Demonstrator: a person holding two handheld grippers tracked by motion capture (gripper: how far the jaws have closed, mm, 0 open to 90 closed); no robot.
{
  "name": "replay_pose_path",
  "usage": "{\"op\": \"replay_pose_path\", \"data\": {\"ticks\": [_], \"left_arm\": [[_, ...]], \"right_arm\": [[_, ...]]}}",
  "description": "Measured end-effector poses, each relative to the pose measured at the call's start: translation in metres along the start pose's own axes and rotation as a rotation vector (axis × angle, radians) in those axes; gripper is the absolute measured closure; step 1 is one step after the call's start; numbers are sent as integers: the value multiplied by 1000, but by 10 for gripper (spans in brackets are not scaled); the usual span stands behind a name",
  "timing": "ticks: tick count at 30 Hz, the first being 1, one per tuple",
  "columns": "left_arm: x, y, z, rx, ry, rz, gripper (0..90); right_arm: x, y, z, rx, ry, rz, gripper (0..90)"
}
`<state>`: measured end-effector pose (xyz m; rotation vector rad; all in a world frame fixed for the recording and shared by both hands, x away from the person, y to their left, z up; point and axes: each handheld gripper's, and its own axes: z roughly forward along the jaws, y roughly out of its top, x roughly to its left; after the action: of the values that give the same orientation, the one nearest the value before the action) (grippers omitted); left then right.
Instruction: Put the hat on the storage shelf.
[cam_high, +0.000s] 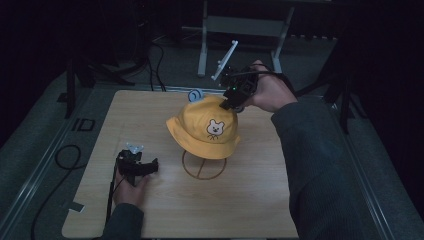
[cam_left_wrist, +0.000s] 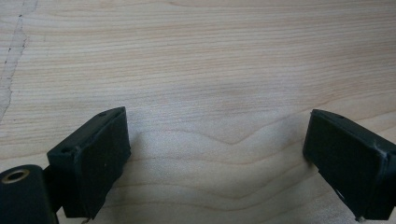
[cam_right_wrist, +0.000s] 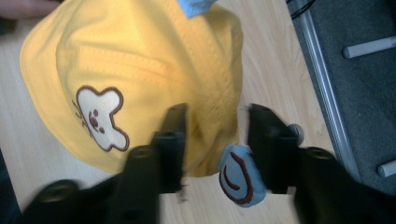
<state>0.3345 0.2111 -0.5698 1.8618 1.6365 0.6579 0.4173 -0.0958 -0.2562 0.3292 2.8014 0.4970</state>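
The right gripper (cam_right_wrist: 212, 140) sits nearest the lens in its own view, jaws parted, straddling the edge of the yellow bucket hat (cam_right_wrist: 140, 74). One blue ear (cam_right_wrist: 239, 175) of the hat lies between the jaws, close to the right-hand one. The pads do not visibly press on the fabric or the ear, so the gripper reads as open with material inside the gap. No grasp is confirmed.

In the high view the right gripper (cam_high: 234, 104) meets the hat (cam_high: 202, 127) at the upper right of its crown. The hat rests on a wire hat stand (cam_high: 202, 169) near the middle of the counter (cam_high: 250, 200). A bear face patch (cam_high: 215, 128) faces the person. A second blue ear (cam_high: 194, 94) stands at the far side of the crown.

The left gripper (cam_high: 142, 167) rests on the counter, well apart from the hat, jaws wide open over bare wood (cam_left_wrist: 210, 70).

Step in hand, as judged: taking hold of the hat near its crown. The next move calls for closing the jaws on a fold of fabric, not on the ear alone, then lifting straight up so the stand does not tip.
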Motion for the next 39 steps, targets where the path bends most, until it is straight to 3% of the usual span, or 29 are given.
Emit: {"op": "replay_pose_path", "data": {"ticks": [4,8,11,13,21,26,31,39], "left_arm": [[0,0,0,0,0,0,72],[0,0,0,0,0,-1,72],[0,0,0,0,0,-1,72],[0,0,0,-1,0,0,72],[0,0,0,-1,0,0,72],[0,0,0,-1,0,0,72],[0,0,0,-1,0,0,72],[0,0,0,-1,0,0,72]], "right_arm": [[2,4,1,-13,4,-8,641],[2,10,10,9,-18,-4,526],[2,11,17,41,-4,-6,683],[5,14,15,18,-5,-20,742],[19,24,6,-35,-29,-87,754],[27,29,9,-69,-9,-118,738],[26,30,10,-146,48,-88,572],[20,21,4,-162,28,-46,419]]}}
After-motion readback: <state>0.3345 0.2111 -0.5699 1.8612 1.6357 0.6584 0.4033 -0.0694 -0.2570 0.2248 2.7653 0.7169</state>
